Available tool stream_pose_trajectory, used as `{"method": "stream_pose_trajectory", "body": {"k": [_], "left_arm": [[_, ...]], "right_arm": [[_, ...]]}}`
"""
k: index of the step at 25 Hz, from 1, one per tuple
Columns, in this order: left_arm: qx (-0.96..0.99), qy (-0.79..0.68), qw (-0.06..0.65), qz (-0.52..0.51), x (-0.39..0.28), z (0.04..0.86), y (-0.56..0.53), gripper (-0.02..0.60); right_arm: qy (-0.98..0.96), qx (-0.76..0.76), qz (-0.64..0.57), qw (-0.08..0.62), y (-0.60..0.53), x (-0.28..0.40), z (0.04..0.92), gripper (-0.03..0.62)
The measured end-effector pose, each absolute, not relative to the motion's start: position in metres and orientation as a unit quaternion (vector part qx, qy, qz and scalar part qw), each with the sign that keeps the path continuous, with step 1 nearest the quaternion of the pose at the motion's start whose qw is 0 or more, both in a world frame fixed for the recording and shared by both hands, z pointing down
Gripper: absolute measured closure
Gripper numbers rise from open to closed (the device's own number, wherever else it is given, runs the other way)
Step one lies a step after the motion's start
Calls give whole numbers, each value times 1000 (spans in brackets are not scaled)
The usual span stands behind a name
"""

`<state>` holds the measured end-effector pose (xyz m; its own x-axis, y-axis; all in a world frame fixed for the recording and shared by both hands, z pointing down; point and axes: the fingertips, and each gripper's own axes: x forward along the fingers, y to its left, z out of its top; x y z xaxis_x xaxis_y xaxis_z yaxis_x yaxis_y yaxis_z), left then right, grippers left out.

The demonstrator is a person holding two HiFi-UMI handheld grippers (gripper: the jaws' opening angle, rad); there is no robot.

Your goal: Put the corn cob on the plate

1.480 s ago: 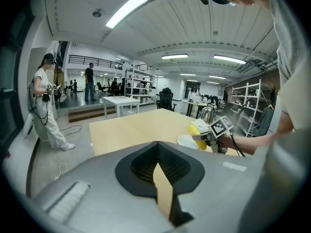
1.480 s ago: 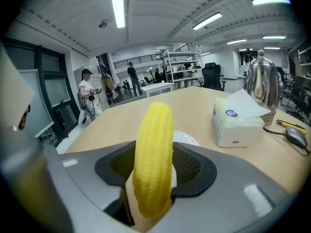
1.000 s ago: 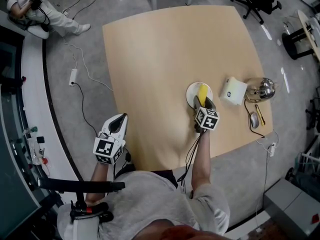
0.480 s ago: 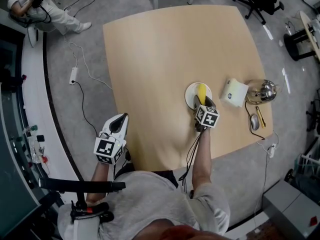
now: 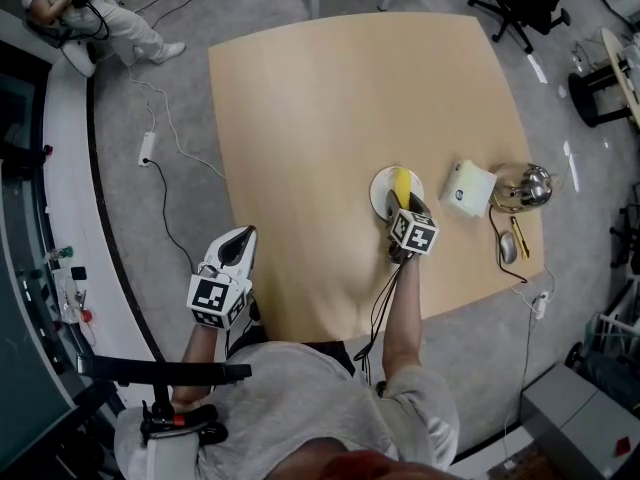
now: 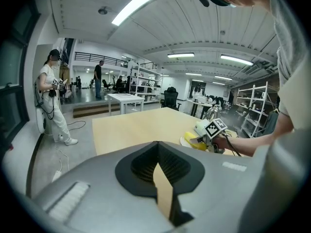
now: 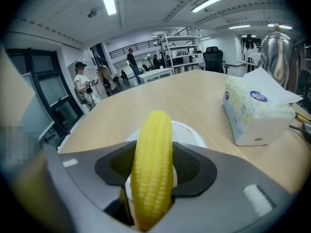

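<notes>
A yellow corn cob (image 7: 153, 164) sits lengthwise between the jaws of my right gripper (image 7: 154, 171), both pads pressing its sides. Its far end reaches over the white plate (image 7: 192, 132). From the head view, the corn cob (image 5: 403, 184) lies across the plate (image 5: 381, 192) near the table's right front, with my right gripper (image 5: 405, 204) at the plate's near edge. My left gripper (image 5: 235, 248) hangs off the table's left front corner, above the floor. In the left gripper view its jaws (image 6: 158, 165) are shut, holding nothing.
A tissue pack (image 5: 467, 188) lies just right of the plate, with a metal kettle (image 5: 525, 180), a mouse (image 5: 507, 246) and a yellow pen (image 5: 520, 236) beyond it. The wooden table (image 5: 330, 98) stretches away behind. A person (image 5: 80, 8) sits at the far left.
</notes>
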<state>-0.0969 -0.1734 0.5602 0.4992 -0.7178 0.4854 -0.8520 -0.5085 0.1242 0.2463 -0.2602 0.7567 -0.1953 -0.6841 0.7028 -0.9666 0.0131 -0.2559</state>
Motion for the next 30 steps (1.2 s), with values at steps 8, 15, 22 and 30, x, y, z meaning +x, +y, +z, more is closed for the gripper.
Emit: {"method": "stream_pose_trajectory", "body": {"k": [8, 15, 22, 30], "left_arm": [[849, -463, 174, 185, -96, 558, -175, 562], [851, -465, 169, 178, -100, 546, -171, 561], [855, -464, 161, 167, -98, 538, -169, 561], [861, -462, 146, 152, -98, 521, -162, 561]], "right_arm": [[-683, 600, 365, 198, -263, 247, 759, 362], [-679, 610, 359, 193, -260, 245, 752, 344], [-681, 619, 344, 185, -262, 250, 736, 332], [-688, 629, 319, 169, -253, 249, 704, 333]]}}
